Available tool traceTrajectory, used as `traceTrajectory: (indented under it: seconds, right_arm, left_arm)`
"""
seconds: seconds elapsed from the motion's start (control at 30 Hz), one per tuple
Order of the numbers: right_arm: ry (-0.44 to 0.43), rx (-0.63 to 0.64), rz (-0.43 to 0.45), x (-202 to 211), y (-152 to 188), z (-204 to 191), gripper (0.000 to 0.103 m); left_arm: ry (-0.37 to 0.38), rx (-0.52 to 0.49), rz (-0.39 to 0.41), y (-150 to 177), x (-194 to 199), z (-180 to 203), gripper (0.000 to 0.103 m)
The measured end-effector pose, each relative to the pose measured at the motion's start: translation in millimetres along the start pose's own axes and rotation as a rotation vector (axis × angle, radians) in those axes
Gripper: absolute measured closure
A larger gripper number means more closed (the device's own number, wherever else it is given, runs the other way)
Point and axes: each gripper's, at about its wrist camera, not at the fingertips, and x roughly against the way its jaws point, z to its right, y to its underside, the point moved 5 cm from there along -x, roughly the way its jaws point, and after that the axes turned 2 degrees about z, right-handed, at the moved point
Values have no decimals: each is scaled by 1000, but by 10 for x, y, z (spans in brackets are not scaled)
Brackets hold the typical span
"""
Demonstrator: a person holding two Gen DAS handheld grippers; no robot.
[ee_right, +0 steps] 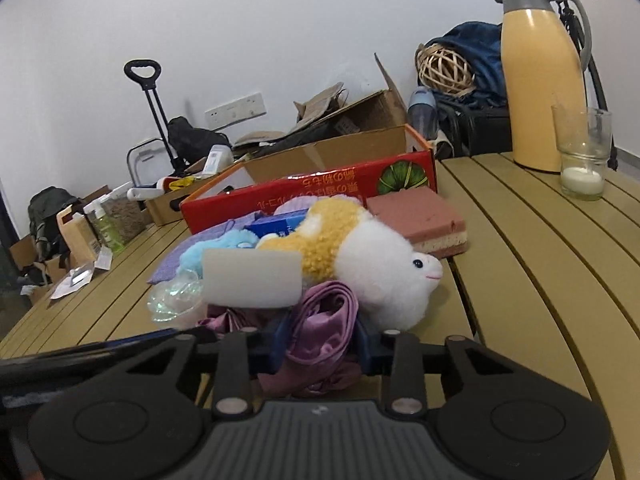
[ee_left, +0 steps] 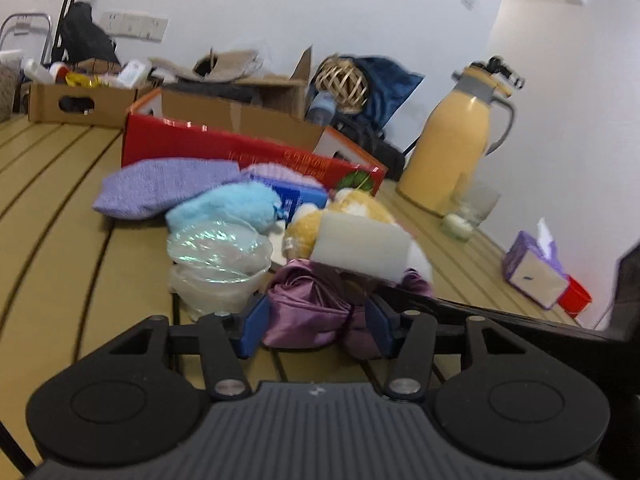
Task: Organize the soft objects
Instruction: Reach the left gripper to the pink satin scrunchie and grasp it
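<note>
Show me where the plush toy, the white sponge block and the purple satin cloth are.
plush toy (ee_right: 384, 280): right wrist view, on its white head.
white sponge block (ee_right: 252, 278): right wrist view, middle of its front face.
purple satin cloth (ee_left: 308, 308): left wrist view, on its bunched folds.

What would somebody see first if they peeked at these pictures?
Probably the fluffy yellow-and-white plush toy lying on top of the heap of soft things in the middle of the slatted table. Behind the heap stands a bright red box, and a tall yellow thermos jug rises at the far right. Up close, both grippers flank shiny purple cloth.
</note>
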Motion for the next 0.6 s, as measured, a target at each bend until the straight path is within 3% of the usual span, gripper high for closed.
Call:
traceTrajectory:
  seconds: [0.1, 0.13, 0.2, 0.23, 0.27, 0.4, 0.47, 0.6]
  right_arm:
    - [-55, -59, -45, 9, -27, 94, 80]
    - [-82, -75, -62, 19, -61, 119, 88]
    - [-97, -69, -81, 33, -140, 126, 89]
    - [-103, -56, -79, 34, -204, 118, 90]
    - [-106, -45, -77, 36, -253, 108, 90]
    - [-169, -88, -116, 126, -330, 74, 95]
    - [-227, -131, -146, 222, -257, 37, 95]
    - [-254, -157, -172, 392, -18, -64, 95]
  left_arm:
    - [-2, 21, -27, -32, -135, -21, 47]
    - [6, 43, -41, -45, -185, -41, 52]
    - [17, 107, -72, -72, -247, -83, 66]
    - [35, 136, -82, -108, -250, -88, 81]
    - [51, 151, -88, -131, -227, -82, 87]
    - [87, 177, -105, -89, 118, -9, 88]
    - [95, 190, -127, 7, 314, 36, 89]
    - [94, 287, -178, 110, 532, -17, 89]
